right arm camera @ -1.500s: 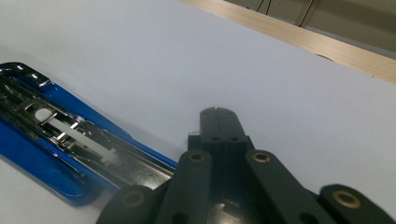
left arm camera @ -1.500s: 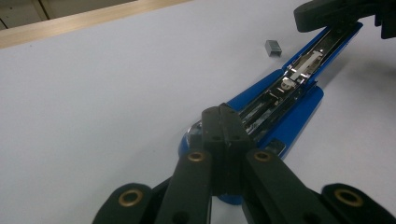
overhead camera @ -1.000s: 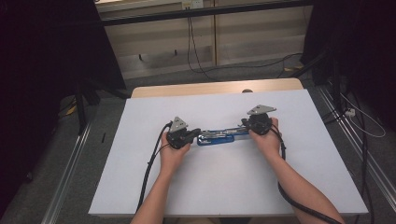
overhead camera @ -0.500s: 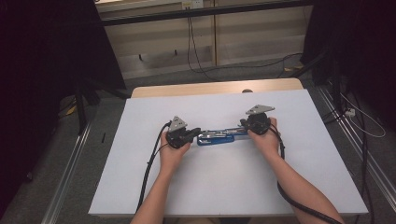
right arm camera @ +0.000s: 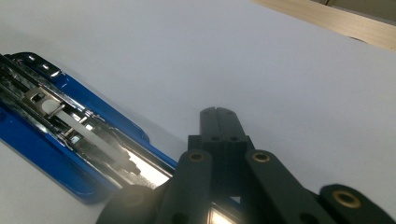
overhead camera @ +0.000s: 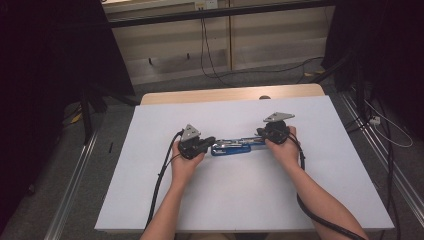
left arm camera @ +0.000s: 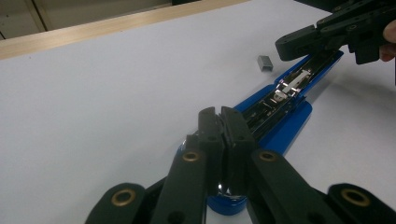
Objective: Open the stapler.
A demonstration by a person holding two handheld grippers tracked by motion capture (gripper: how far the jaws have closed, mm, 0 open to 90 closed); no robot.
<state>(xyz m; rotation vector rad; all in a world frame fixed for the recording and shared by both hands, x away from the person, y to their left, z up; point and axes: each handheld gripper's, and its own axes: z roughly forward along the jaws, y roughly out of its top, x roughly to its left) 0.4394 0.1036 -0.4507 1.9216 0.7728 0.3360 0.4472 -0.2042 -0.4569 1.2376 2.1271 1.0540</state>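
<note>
A blue stapler [overhead camera: 231, 147], swung open flat with its metal staple channel exposed, is seen lying on the white tabletop [overhead camera: 250, 200] between the two tools. The left hand-held gripper [overhead camera: 209, 142] is held at one end of it and the right hand-held gripper [overhead camera: 259, 134] at the other, each with jaws pressed together. A small staple block [left arm camera: 265, 63] lies just beside the right hand-held gripper.

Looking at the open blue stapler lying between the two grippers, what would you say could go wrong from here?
The stapler lies opened flat with its metal channel exposed; the shut left gripper presses one end and could slip, letting it snap or slide. The small staple block sits loose beside the right gripper and may get knocked away.
</note>
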